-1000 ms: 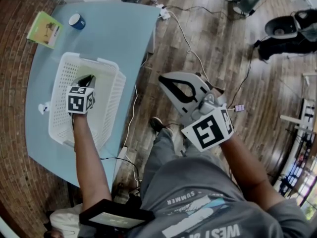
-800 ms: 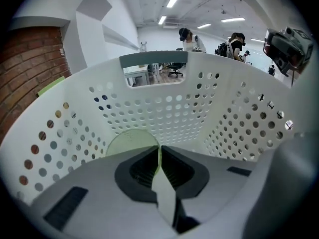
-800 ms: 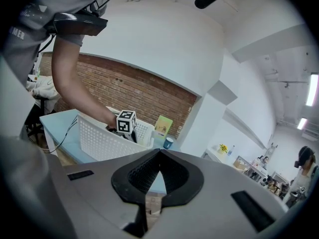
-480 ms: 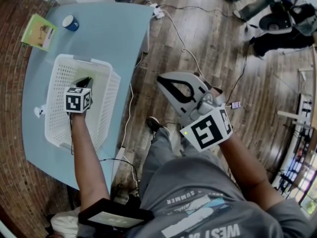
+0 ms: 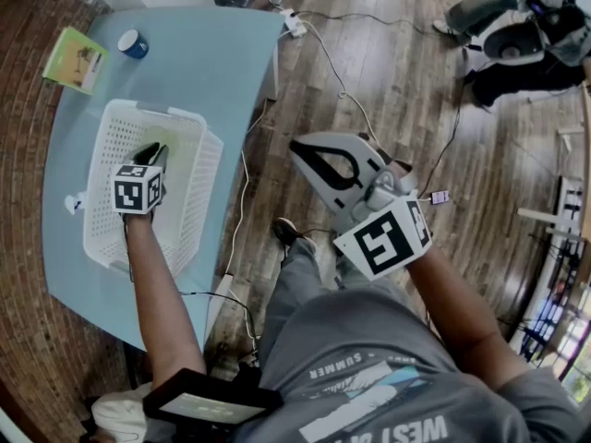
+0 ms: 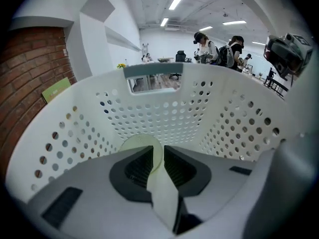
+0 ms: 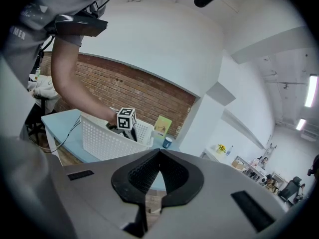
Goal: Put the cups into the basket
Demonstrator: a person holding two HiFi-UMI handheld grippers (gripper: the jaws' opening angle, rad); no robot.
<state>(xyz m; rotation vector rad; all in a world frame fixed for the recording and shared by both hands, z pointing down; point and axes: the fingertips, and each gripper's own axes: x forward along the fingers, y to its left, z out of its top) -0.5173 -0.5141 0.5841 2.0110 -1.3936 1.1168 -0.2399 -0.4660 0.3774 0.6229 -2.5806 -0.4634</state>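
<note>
Inside the white basket [image 5: 194, 192] on the blue table [image 5: 212, 63], a pale green cup [image 6: 137, 144] sits between the left gripper's [image 6: 158, 151] fingers. They have just been opening and stand a little apart. A blue cup [image 5: 134, 42] stands on the table. The right gripper [image 7: 158, 156] is closed on nothing, over the floor.

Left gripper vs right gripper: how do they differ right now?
Place: the left gripper is down inside the white basket; the right gripper hangs over the wooden floor, off the table.
Load: the left gripper has the wall of a pale green cup between its jaws, which have just been opening; the right gripper's jaws are together with nothing between them.
Shared: both are white with dark ribbed pads.
</note>
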